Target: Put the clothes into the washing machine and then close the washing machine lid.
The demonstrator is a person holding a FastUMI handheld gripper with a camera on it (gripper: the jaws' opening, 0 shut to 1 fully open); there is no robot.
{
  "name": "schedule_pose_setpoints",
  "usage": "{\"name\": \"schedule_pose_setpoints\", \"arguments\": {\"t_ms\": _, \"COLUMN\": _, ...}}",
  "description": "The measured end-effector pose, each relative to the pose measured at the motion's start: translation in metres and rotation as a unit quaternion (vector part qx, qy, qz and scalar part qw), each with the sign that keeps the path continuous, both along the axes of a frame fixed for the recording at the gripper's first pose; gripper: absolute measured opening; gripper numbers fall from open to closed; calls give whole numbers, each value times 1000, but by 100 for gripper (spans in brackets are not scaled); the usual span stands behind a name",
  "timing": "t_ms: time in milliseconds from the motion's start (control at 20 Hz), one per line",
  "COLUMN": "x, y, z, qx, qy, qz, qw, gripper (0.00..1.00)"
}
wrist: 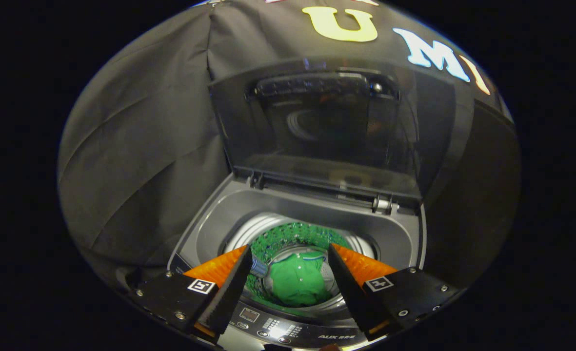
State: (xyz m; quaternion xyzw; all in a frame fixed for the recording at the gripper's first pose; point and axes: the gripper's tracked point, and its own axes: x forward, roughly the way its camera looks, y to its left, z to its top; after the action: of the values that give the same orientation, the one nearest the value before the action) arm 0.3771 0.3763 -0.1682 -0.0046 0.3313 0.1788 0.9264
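A: Gripper view. Top-loading washing machine (209,224) below, lid (327,131) raised nearly upright at the back, hinged along the rear edge. Green garment (297,282) down in the drum (292,234), lying bunched at the bottom, seen between the fingers.

B: State of the gripper (288,280)?

A: Fingers spread wide, nothing between them, no contact with anything. Hovering above the front rim, just over the control panel (273,324).

B: Clothes step done, then?

A: Looks so, judging by the garment sitting inside the tub. Lid yet to come down.

B: Handling of the garment, if it needs a nudge?

A: Soft, light, limp; likely to fold and drape under any pinch. Easy to snag a ridge of cloth, no risk of breakage. Probably best left alone.

B: And the lid?

A: Rigid panel, tinted and see-through, glossy, so probably slippery against the pads. Dark grip bar (317,85) near its top edge, now the highest part. Best purchase there: hook or pinch that bar, or push the top edge forward and let the hinge carry it.

B: Risks?

A: Likely to swing freely past the tipping point and slam. Worth guiding down rather than dropping. Hinge pin (381,204) at the rear right looks slight; no side load.
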Motion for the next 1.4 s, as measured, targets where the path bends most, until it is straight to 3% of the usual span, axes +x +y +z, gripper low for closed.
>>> {"name": "schedule_pose_setpoints", "arguments": {"t_ms": 350, "x": 19, "y": 7, "z": 68, "qx": 11, "qy": -114, "qz": 0, "qw": 993, "gripper": 96}}
{"name": "schedule_pose_setpoints", "arguments": {"t_ms": 700, "x": 42, "y": 6, "z": 137, "qx": 15, "qy": -215, "qz": -24, "qw": 976, "gripper": 96}}
{"name": "schedule_pose_setpoints", "arguments": {"t_ms": 1050, "x": 71, "y": 7, "z": 184, "qx": 31, "qy": -255, "qz": -57, "qw": 965, "gripper": 96}}
{"name": "schedule_pose_setpoints", "arguments": {"t_ms": 1400, "x": 110, "y": 5, "z": 209, "qx": 35, "qy": -252, "qz": -92, "qw": 963, "gripper": 96}}
